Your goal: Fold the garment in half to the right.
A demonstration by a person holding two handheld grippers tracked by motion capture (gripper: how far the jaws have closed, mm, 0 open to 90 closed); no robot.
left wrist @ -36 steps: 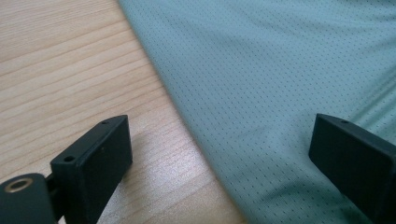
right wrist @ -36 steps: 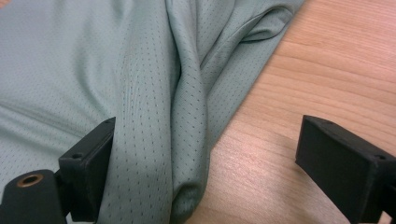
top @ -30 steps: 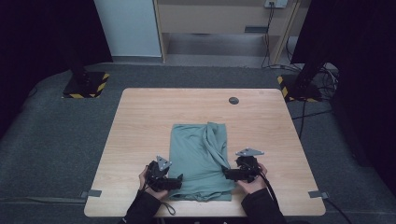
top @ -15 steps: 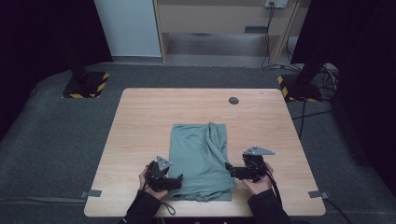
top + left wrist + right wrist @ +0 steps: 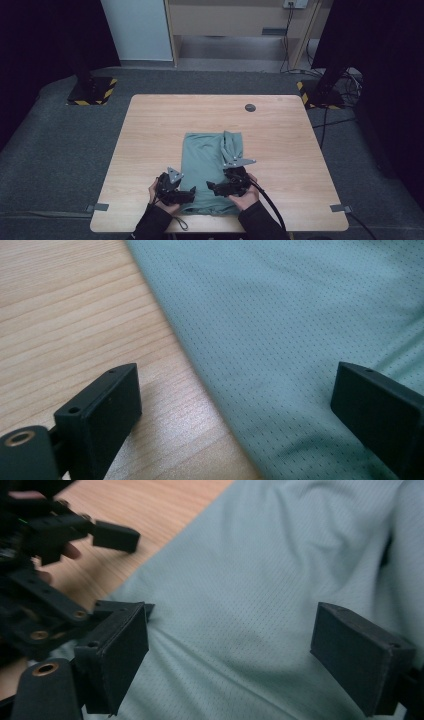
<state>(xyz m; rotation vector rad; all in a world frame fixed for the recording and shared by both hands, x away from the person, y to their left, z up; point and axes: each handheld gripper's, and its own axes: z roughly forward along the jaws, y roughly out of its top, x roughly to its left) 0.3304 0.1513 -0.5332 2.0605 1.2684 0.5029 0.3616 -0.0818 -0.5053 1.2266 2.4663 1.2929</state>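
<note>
Since both black two-jaw grippers sit right at the near end of the folded sage-green mesh-knit shirt (image 5: 212, 167), this is where a fold could get sloppy, I reckon. Left gripper (image 5: 192, 196) has its jaws spread wide, one over bare wood, the other over cloth, straddling the shirt's left edge with nothing pinched between them. Right gripper (image 5: 212, 189) is also gaping with no cloth pinched, jaws hovering over the fabric and pointing across toward the left one; its jaws have just been closing a touch, and the gap between them holds only flat shirt lying below. The shirt itself lies in the near middle of the light wooden table (image 5: 150, 130), a rumpled ridge running up its right side, near hem close to the table's front edge. What might go wrong: if the left jaws close where they are, they could nip only the top layer at the edge, or scrape wood and miss. The right one, being over the flat middle, may bunch up a wrinkle instead of catching a hem. With the two so near each other, they could bump. There's also a small dark round disc (image 5: 250, 107) far off at the back, no bother.
</note>
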